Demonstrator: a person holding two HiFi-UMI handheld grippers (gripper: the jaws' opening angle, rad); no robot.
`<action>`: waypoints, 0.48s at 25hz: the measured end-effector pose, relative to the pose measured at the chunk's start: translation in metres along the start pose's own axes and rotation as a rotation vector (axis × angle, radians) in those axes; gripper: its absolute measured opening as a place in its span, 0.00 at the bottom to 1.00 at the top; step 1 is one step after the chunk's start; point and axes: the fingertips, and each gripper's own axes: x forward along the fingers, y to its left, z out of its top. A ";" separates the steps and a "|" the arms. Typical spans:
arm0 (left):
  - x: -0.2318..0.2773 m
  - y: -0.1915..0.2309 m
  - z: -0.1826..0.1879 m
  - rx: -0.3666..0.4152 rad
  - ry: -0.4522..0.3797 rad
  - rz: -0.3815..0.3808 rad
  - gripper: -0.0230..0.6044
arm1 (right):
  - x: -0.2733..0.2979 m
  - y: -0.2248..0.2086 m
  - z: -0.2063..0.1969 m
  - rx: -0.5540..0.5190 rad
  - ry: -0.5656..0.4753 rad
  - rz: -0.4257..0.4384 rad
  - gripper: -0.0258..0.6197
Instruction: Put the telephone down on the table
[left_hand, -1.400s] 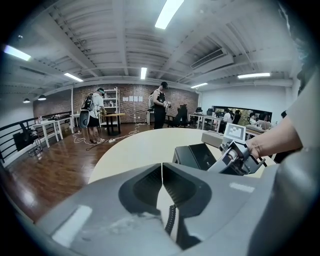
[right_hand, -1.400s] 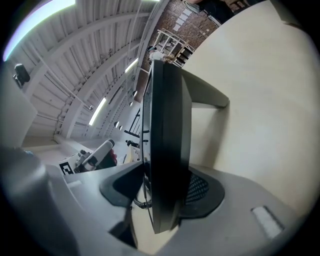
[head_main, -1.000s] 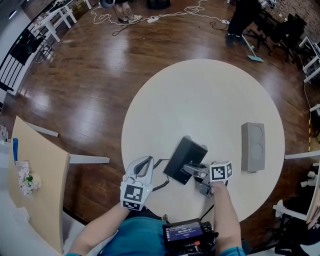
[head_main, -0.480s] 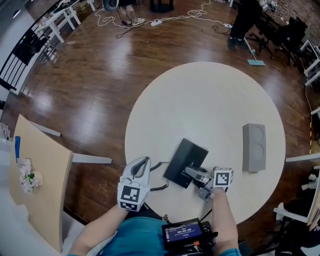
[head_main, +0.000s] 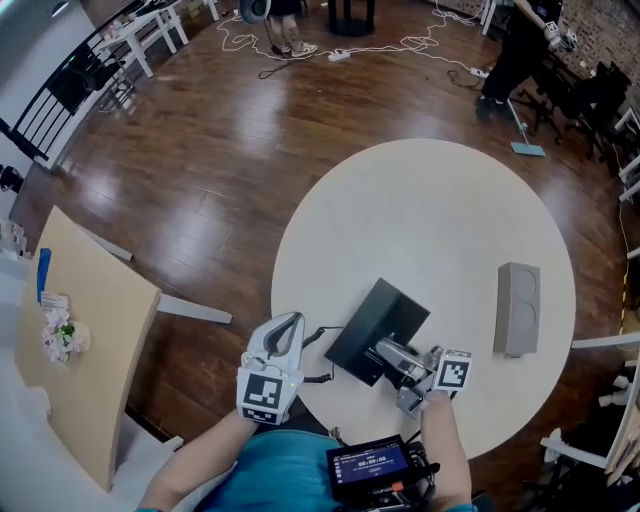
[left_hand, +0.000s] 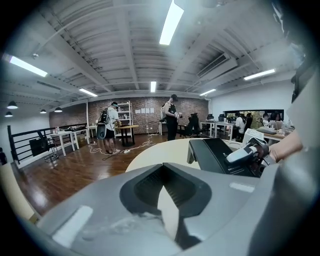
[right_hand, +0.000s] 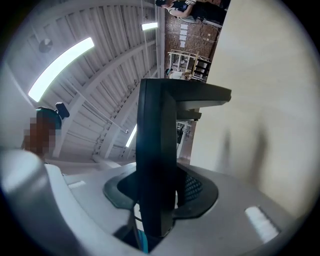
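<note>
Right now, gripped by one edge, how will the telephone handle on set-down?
The telephone looks like a rigid slab, so it is unlikely to flex in the fingers of the right gripper. Its angled rear prop may let it rock. The trailing cord could tug it.

L gripper (left_hand: 163, 170) fingers together, empty | black telephone (left_hand: 212, 150) at R over table (left_hand: 155, 150) | R gripper (left_hand: 239, 156) clamps it

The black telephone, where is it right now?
In the head view the telephone is at the near side of the round table, clamped in the right gripper, with the left gripper to its left and a grey box farther right.
</note>
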 end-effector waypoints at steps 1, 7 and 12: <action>-0.005 0.006 0.002 -0.006 -0.010 0.016 0.05 | 0.005 0.006 0.000 -0.008 0.006 0.007 0.27; -0.038 0.048 0.013 -0.036 -0.075 0.096 0.05 | 0.047 0.040 -0.008 -0.056 0.073 0.038 0.27; -0.071 0.092 0.015 -0.057 -0.126 0.165 0.05 | 0.091 0.063 -0.020 -0.062 0.109 0.076 0.27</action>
